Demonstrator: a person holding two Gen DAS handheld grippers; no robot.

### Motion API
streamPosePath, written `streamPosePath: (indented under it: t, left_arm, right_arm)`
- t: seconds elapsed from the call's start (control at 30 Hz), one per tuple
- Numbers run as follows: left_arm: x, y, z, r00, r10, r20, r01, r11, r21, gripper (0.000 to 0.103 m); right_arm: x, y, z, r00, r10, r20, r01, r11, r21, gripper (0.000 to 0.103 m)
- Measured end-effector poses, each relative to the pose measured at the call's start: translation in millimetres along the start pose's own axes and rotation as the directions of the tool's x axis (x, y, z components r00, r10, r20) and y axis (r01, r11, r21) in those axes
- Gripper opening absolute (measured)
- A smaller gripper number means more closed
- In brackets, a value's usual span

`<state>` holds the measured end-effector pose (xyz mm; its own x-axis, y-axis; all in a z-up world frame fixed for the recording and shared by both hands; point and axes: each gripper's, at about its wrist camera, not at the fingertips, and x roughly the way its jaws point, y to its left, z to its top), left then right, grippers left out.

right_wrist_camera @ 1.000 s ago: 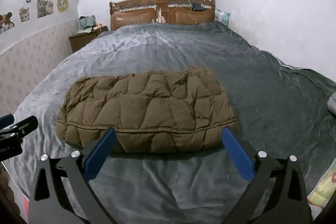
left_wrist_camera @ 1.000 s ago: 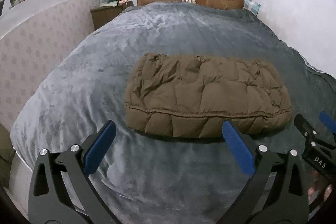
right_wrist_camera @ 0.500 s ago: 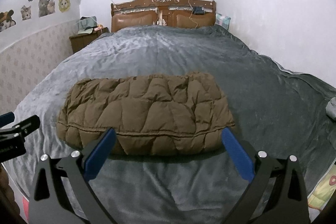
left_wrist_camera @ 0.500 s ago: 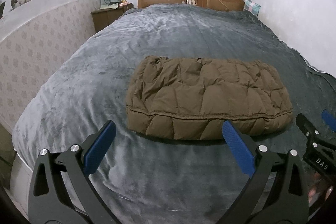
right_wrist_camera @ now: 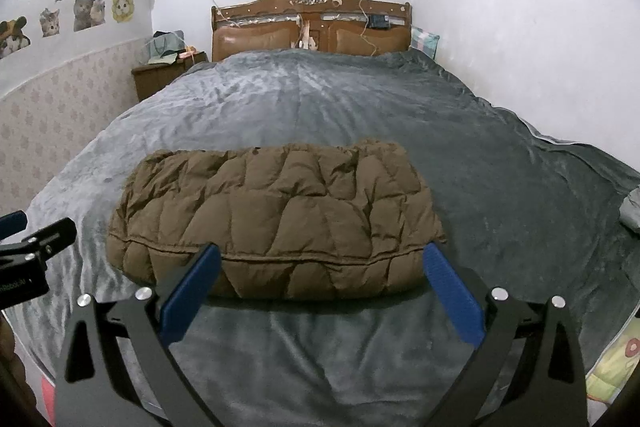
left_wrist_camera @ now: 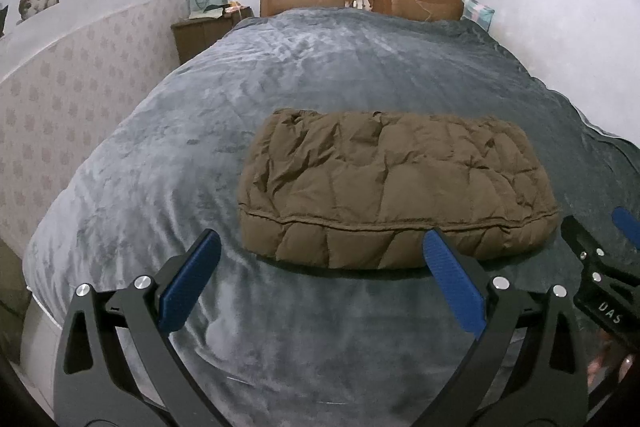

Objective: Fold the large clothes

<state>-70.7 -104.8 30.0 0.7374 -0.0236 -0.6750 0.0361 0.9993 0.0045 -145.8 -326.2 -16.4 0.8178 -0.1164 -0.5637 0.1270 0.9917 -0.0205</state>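
Folded jacket alone on blanket

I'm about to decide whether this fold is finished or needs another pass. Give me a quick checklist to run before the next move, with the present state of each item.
1. Left claw open and holding nothing: ok.
2. Right claw open and holding nothing: ok.
3. Brown puffer jacket lies as one compact bundle on the grey blanket: ok.
4. No sleeve or hood sticking out of the bundle: ok on the sides in view; far edge cannot tell.
5. Both claws apart from the jacket, near its front edge: ok.
6. Layers inside the fold lie flat: cannot tell.
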Motion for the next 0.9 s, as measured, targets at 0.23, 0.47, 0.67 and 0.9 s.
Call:
streamPosePath:
  t: [0.23,0.47,0.67,0.9]
  left_arm:
    - [-3.8,-2.0,1.2,0.999,0.024,0.035,-0.025,0.999,0.021,0.1]
    - [-5.4,-1.3,3.1,0.999,0.022,0.037,-0.023,0.999,0.03,0.1]
    - [-4.9,1.4,4.3,0.999,0.018,0.038,-0.02,0.999,0.032,0.1]
    - [-6.5,0.3,4.4,0.999,0.023,0.043,-0.025,0.999,0.033,0.1]
  right_arm:
    - [0.7,-1.8,1.6,1.0,-0.001,-0.002,0.001,1.0,-0.001,0.101]
    - [3.3,-0.3,0.4,1.0,-0.008,-0.003,0.008,1.0,-0.003,0.101]
    - [3.9,-0.9,0.6,1.0,-0.012,-0.004,0.012,1.0,-0.005,0.101]
    - [4.9,1.1,-2.0,1.0,-0.013,-0.006,0.013,1.0,-0.007,0.101]
